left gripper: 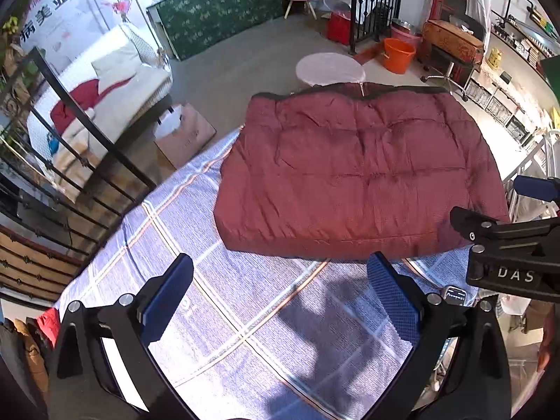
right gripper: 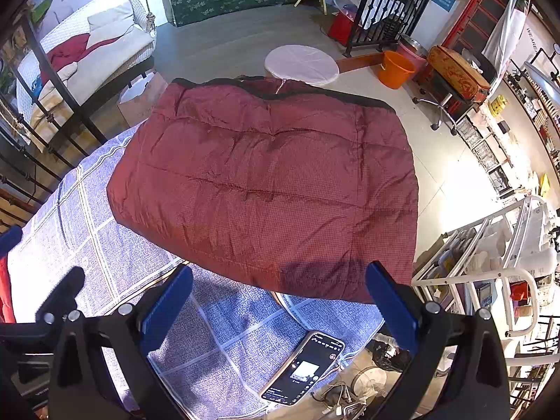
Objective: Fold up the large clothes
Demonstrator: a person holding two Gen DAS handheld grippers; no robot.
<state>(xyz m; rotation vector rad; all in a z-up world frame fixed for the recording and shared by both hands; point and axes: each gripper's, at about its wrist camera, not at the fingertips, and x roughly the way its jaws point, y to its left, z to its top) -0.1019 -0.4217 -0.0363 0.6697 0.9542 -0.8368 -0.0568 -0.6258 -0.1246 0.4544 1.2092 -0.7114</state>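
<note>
Jacket (right gripper: 266,189), maroon, quilted and puffy, folded into a thick rectangular block. Fine check weave visible on the shell; stitched seams run across it in bands. Dark trim along the far edge, with a zipper pull (right gripper: 280,88) showing at the middle of that edge. Near edge is rounded and bulky, with a dark shadow patch toward its right corner. It lies flat on the bench (right gripper: 105,245), which is covered in a lavender plaid cloth; the far-right part of the jacket reaches the cloth's edge, floor visible beyond it.

Left gripper (left gripper: 280,301) hovers over bare plaid cloth just short of the jacket's near edge, blue-padded fingers (left gripper: 168,297) spread wide, nothing between them, no contact with fabric. Shadows of both tools fall on the cloth below.

Right gripper (right gripper: 278,304) hangs above the jacket's near-right corner, fingers (right gripper: 392,301) likewise wide apart and empty. Its black body enters the left view from the right side, level with the jacket's near corner.

Phone (right gripper: 302,367), screen lit, lies on the cloth at the bench's near-right edge, apart from the jacket.
</note>
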